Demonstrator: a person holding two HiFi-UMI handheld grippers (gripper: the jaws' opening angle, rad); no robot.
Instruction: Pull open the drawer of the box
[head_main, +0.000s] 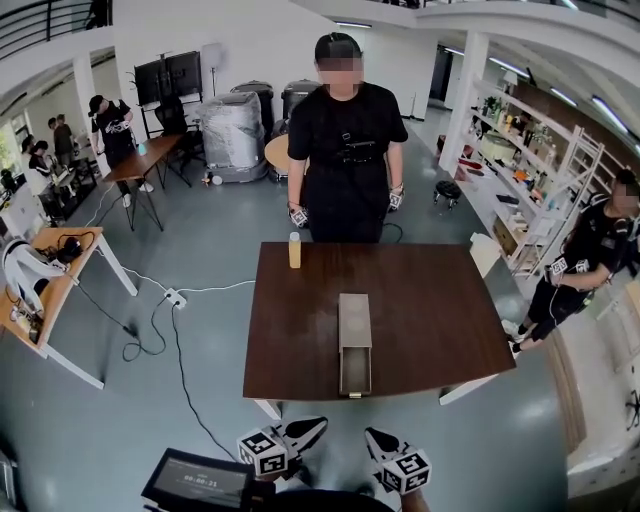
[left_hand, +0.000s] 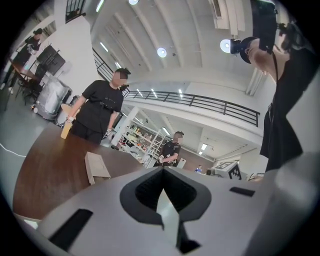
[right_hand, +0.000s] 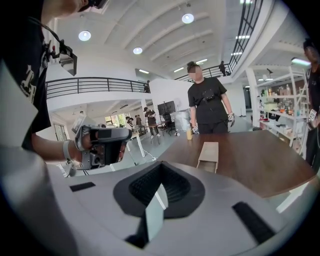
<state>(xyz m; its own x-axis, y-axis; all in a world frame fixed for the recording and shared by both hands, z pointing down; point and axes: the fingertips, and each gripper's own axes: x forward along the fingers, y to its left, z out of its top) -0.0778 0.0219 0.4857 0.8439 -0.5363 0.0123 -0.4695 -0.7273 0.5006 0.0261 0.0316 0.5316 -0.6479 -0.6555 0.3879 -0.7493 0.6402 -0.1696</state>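
Note:
A long, narrow grey-brown box (head_main: 354, 340) lies lengthwise on the dark wooden table (head_main: 440, 310), one short end at the near edge. It also shows in the left gripper view (left_hand: 96, 167) and the right gripper view (right_hand: 209, 154). From here I cannot tell how far its drawer is in. My left gripper (head_main: 305, 432) and right gripper (head_main: 375, 440) hang side by side below the table's near edge, well short of the box. The jaws of each (left_hand: 162, 171) (right_hand: 161, 166) are shut with nothing between them.
A bottle of orange liquid (head_main: 294, 250) stands at the table's far edge. A person in black (head_main: 345, 150) stands right behind it, and another person (head_main: 590, 260) crouches at the right by shelves. A desk (head_main: 50, 290) and floor cables (head_main: 160, 320) lie to the left.

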